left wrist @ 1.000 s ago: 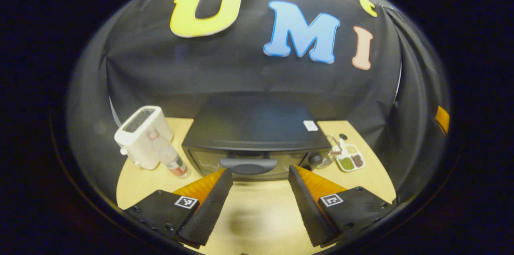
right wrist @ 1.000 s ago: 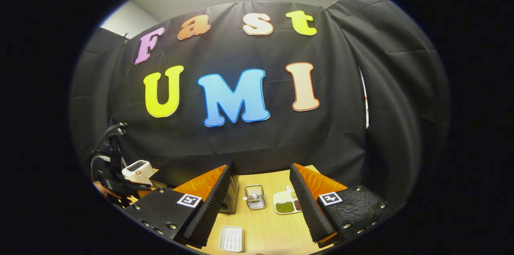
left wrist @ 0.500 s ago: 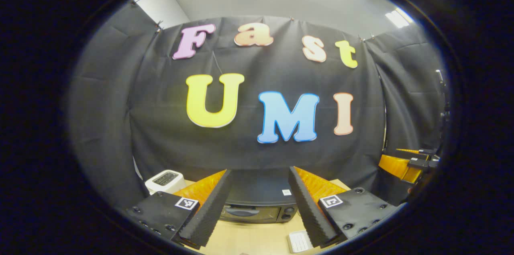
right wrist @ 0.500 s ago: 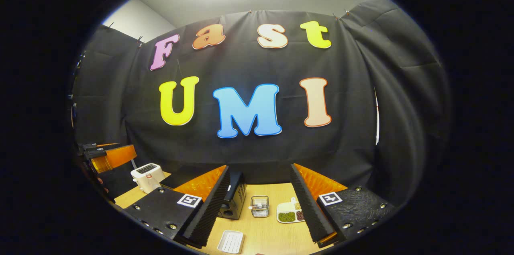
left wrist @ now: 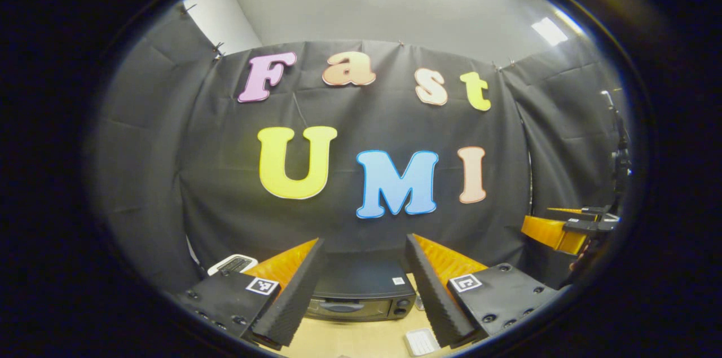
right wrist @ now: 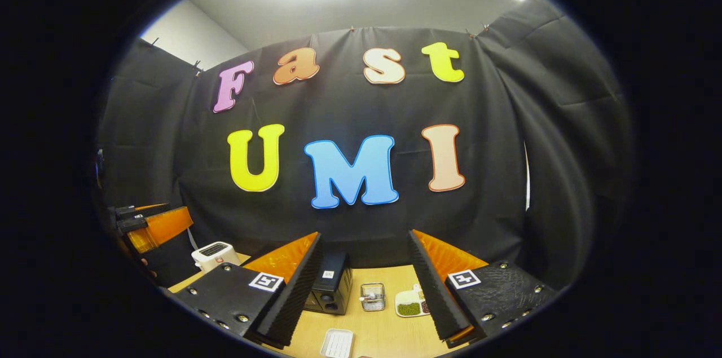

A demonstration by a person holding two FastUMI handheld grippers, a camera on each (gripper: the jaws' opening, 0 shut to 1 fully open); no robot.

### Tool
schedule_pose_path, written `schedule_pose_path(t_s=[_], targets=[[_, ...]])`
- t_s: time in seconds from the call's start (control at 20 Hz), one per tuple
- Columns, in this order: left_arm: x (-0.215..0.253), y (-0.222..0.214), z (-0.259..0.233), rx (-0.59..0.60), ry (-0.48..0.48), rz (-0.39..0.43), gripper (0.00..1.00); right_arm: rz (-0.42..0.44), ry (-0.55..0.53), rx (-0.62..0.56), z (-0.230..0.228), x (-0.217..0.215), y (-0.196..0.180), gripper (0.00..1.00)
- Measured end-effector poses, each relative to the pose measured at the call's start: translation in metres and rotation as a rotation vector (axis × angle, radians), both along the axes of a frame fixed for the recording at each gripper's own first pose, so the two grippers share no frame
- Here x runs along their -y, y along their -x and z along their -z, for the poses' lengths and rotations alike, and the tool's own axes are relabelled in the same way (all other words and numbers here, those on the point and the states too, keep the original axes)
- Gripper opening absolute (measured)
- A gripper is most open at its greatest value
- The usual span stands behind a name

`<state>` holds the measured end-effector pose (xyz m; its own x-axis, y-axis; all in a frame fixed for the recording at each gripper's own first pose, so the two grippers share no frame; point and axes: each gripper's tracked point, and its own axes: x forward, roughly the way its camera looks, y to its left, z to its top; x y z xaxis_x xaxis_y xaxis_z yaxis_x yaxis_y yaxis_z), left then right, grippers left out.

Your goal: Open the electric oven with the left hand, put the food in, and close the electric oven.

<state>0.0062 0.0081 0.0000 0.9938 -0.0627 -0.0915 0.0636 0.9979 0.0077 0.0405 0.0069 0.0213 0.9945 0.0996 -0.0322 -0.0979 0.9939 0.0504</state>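
Note:
The black electric oven (left wrist: 355,293) stands far off on the wooden table, its door closed and the handle (left wrist: 342,307) across the front. My left gripper (left wrist: 364,241) is held high and well back from it, open and empty. In the right gripper view the oven (right wrist: 330,290) shows from its side. My right gripper (right wrist: 364,237) is also raised, open and empty. A small white ribbed tray (right wrist: 338,343) lies on the table near the front, and it appears in the left gripper view as the white tray (left wrist: 420,341). Each gripper appears at the edge of the other's view: the right gripper (left wrist: 558,231) and the left gripper (right wrist: 152,225).
A white toaster (left wrist: 231,264) stands left of the oven. Right of the oven sit a small wire basket (right wrist: 372,296) and a divided plate (right wrist: 412,304) holding green and dark beans. Bare wooden table (right wrist: 383,330) lies in front of these.
The left gripper has pulled back and tilted up from close over the oven, so the oven now looks small and low. The right gripper has also tilted up and drawn back.

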Motion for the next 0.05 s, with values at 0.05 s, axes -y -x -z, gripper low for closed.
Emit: schedule_pose_path(t_s=[0.05], targets=[[0.001,-0.0011,0.0019,-0.002,0.002,0.007,0.98,0.006,-0.004,0.003,-0.0014,-0.0019,0.0011,0.91]])
